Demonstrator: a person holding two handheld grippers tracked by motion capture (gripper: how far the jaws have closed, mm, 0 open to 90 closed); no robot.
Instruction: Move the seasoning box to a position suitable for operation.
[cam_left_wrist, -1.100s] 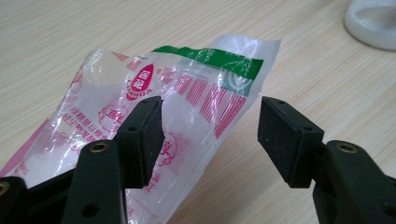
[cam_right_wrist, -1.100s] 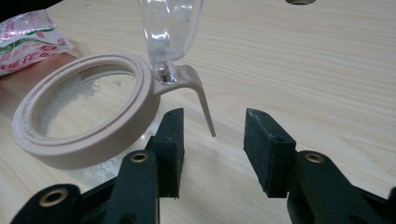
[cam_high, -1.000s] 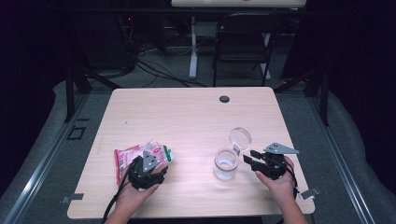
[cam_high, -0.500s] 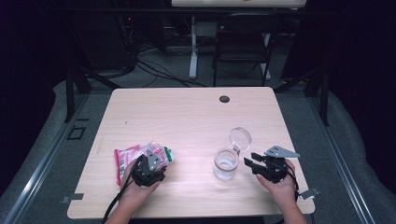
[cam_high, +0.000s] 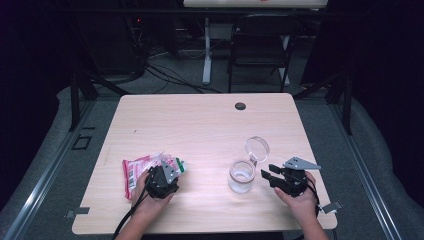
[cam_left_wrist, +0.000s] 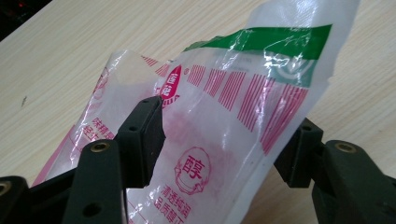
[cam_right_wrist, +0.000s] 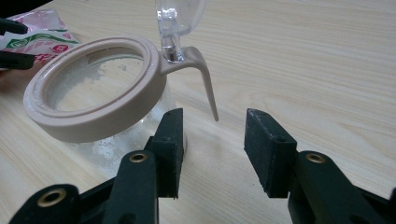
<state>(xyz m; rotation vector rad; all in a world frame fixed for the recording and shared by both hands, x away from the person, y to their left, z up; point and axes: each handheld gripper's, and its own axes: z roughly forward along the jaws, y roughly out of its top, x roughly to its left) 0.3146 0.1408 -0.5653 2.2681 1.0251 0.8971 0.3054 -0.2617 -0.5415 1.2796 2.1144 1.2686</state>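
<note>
A pink, white and green plastic bag (cam_high: 142, 170) lies at the table's front left, with its torn green-banded end (cam_left_wrist: 280, 42) tilted up. My left gripper (cam_high: 167, 170) is shut on that end. In the left gripper view the bag (cam_left_wrist: 219, 140) fills the gap of the left gripper (cam_left_wrist: 226, 121), one jaw on its front face and the other behind its edge. A glass jar (cam_high: 241, 176) with a beige rim (cam_right_wrist: 93, 116) stands at the front right, its clear lid (cam_high: 257, 147) flipped up. My right gripper (cam_right_wrist: 212, 135) stands open just right of the jar, holding nothing.
The jar (cam_right_wrist: 116, 140) holds some white grains. Its beige lid tab (cam_right_wrist: 208, 88) hangs down in front of my right jaws. A black grommet (cam_high: 240, 106) sits near the wooden table's (cam_high: 200, 125) far edge. A chair (cam_high: 260, 45) and cables lie beyond it.
My left gripper has shifted slightly right and a little lower at the bag's end. The right gripper and the jar have stayed where they were.
</note>
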